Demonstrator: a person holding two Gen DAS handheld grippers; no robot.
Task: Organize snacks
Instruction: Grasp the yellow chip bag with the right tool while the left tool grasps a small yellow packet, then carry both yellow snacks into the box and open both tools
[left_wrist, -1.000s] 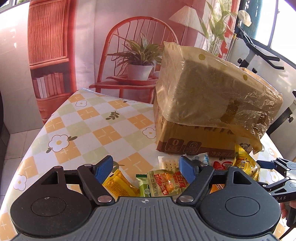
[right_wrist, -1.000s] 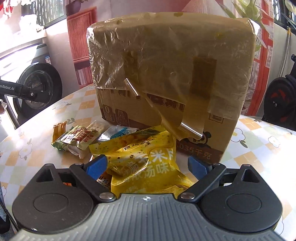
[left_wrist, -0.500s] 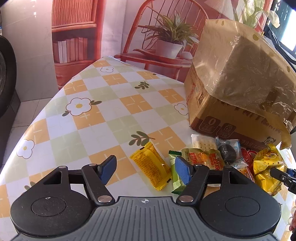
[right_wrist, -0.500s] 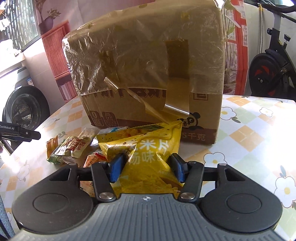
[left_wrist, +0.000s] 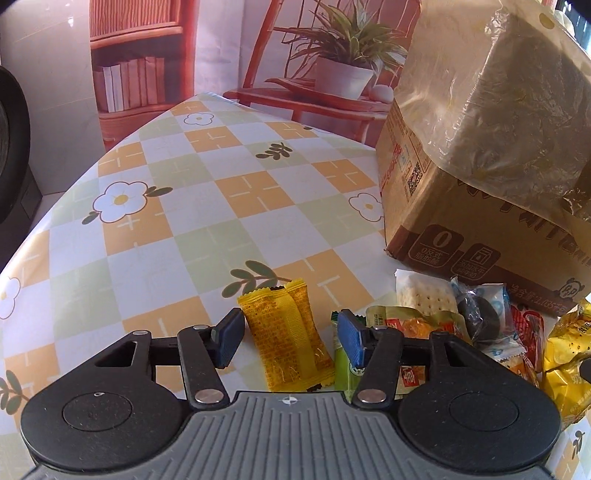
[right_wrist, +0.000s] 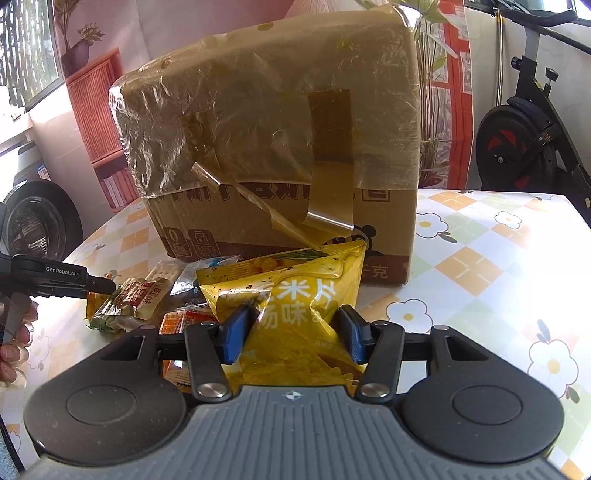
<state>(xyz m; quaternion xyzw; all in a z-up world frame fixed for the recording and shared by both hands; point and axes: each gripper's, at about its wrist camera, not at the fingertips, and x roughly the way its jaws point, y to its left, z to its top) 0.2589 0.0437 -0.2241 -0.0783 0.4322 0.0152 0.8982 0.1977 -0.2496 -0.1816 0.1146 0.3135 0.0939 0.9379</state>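
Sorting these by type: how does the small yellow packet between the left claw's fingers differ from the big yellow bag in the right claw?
The small yellow packet is a flat sealed pillow lying on the tablecloth; the big yellow bag is crumpled and stands raised. The left claw is closing around the packet without touching it, while the right claw pinches the bag. The packet is much smaller. Both are yellow with printed text.

cardboard box blocks right, tablecloth left free
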